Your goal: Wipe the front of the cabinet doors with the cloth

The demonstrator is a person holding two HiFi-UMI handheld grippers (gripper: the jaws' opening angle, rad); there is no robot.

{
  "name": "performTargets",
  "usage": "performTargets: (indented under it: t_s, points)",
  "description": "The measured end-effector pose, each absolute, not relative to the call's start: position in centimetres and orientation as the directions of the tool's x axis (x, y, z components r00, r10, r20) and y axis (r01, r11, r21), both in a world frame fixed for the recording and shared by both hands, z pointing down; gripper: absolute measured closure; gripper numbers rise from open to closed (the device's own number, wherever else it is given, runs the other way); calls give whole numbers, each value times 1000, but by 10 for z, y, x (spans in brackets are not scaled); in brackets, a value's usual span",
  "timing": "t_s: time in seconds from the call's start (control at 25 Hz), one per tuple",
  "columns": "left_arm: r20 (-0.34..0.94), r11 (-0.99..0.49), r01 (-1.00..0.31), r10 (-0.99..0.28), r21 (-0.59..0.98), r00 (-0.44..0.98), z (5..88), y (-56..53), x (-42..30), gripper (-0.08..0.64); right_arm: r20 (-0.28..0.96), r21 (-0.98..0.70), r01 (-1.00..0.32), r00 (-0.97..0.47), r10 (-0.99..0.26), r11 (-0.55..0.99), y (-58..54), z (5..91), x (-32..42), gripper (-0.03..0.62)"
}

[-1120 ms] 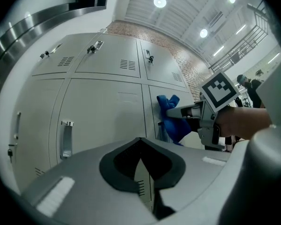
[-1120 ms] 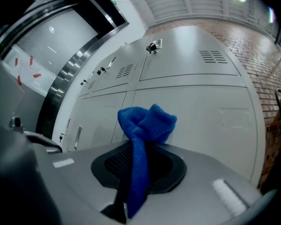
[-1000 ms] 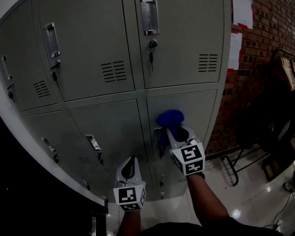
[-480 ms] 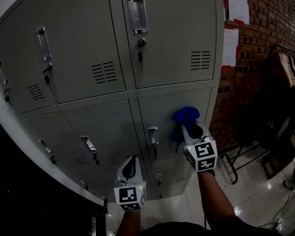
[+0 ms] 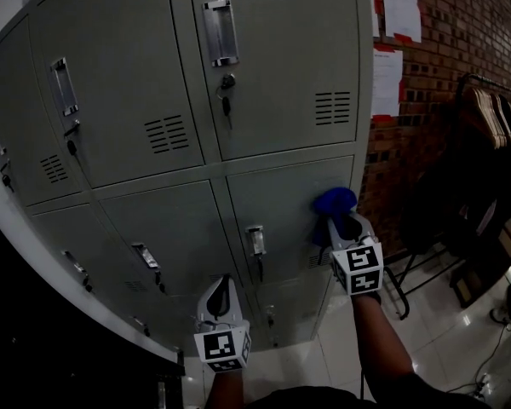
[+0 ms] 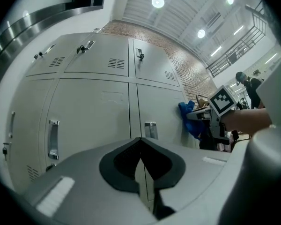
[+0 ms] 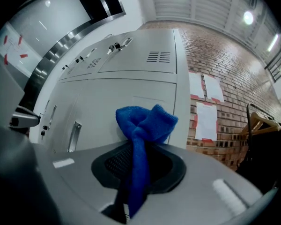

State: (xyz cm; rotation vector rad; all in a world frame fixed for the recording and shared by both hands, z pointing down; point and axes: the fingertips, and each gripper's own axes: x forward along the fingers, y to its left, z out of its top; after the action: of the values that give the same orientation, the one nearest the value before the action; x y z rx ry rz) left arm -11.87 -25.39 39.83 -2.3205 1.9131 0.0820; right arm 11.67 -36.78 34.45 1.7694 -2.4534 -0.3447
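Evidently mid-wipe, the right claw (image 5: pixel 339 222), clenched on the cloth (image 5: pixel 334 201), works the door (image 5: pixel 281 196) at its right edge; a leftward sweep seems next.

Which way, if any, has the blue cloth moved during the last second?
Yes: the blue cloth moved right, away from the door handle, toward the right edge of the cabinet.

Cabinet (image 5: pixel 272 75) top beyond the upper edge
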Motion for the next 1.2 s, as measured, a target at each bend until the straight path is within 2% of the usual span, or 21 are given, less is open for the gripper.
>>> performTargets:
  t_s: [0.6, 0.8, 1.2]
  points:
    - [-101, -204, -975, -972, -85, 212, 409, -248, -117, 543, -63, 196, -953, -246, -967, 230, -363, 356, 142, 522]
    - [-94, -210, -974, -972, -79, 217, 410, -246, -120, 543, -92, 190, -930, -337, -937, 316, -344, 365, 86, 522]
    - [-97, -174, -983, -979, -65, 180, 411, -233, -154, 543, -33, 204, -821, -550, -835, 533, -331, 393, -58, 522]
